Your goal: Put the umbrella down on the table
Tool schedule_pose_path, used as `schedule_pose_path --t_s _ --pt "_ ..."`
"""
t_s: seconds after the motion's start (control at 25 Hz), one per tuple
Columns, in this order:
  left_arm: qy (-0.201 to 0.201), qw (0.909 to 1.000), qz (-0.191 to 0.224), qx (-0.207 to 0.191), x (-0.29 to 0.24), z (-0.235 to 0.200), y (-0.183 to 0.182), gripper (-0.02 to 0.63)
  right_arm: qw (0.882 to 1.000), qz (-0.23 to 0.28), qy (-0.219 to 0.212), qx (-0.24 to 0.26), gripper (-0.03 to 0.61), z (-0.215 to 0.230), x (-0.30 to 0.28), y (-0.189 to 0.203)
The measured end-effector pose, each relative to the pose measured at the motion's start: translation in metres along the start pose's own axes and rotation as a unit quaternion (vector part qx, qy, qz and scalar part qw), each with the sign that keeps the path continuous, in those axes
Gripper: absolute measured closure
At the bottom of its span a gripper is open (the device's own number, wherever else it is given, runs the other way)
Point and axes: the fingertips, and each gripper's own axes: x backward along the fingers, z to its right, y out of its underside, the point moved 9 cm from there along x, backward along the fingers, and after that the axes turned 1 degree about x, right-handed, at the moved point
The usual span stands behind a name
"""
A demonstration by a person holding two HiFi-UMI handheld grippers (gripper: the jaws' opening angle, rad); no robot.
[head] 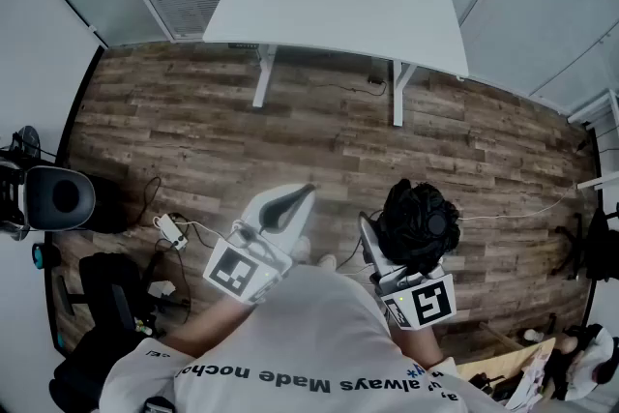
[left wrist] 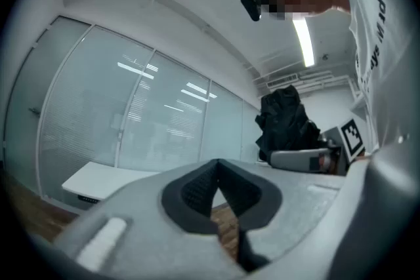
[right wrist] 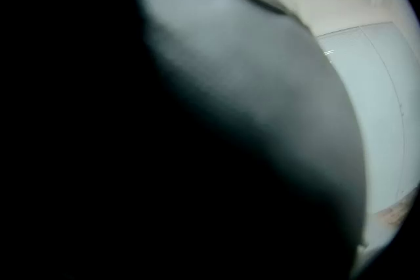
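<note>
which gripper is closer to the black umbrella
Right. The right gripper grips the black umbrella; the left gripper, shut and empty, sits apart to the umbrella's left.

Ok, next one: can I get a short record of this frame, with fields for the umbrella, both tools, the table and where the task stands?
umbrella: black, folded into a bundle, held off the floor
right tool: shut on the umbrella; its own view is almost filled by something dark
left tool: shut, nothing between its jaws
table: white, across the wood floor from the person; the umbrella is not on it
task: umbrella not yet put down
</note>
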Motion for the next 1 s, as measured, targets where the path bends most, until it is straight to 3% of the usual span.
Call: schedule_pose_path --t_s 0.64,1.0 --pt "0.001 0.9999 -0.001 0.017 0.004 -0.093 0.007 0.611 1.0 0.002 0.01 -0.021 0.341 -0.008 -0.087 0.008" --pt "0.004 0.9997 0.003 0.023 -0.041 -0.131 0.009 0.611 0.999 -0.005 0.021 -0.027 0.341 0.036 -0.127 0.017"
